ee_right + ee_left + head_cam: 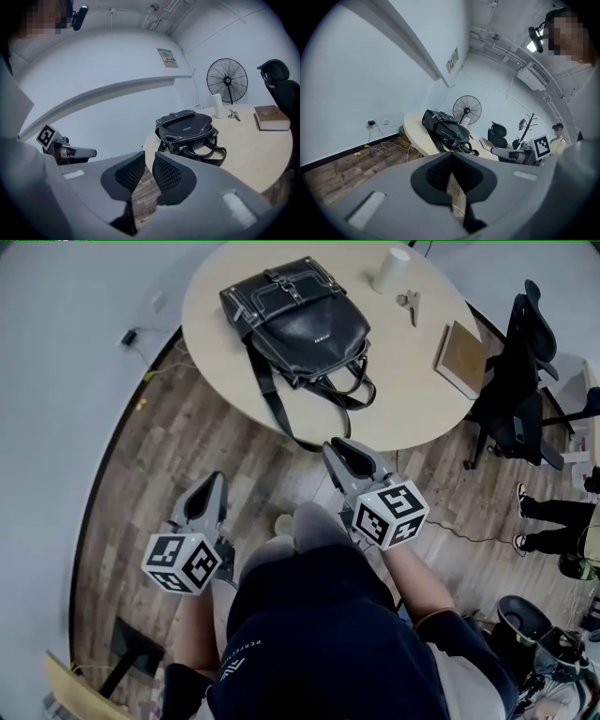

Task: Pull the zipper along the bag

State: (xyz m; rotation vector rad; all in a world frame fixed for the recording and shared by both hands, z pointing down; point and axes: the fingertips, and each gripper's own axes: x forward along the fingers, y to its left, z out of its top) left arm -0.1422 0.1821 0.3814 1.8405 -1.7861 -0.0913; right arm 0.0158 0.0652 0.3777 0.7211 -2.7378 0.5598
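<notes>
bag (295, 320): black leather, pale stitching, metal buckles | pose: lying flat on round table (412, 381), buckled flap up, handles and long strap trailing toward near edge, strap hanging over it | zipper: too small to make out | place: ahead of right gripper (343, 448), well apart; farther ahead-right of left gripper (214, 484)

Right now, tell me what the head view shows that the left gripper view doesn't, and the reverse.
Head view only: the metal clip and the marker cube on the left gripper. Left gripper view only: the standing fan, the coat rack and the wall socket. Both: the black bag on the round table, and the office chair.
</notes>
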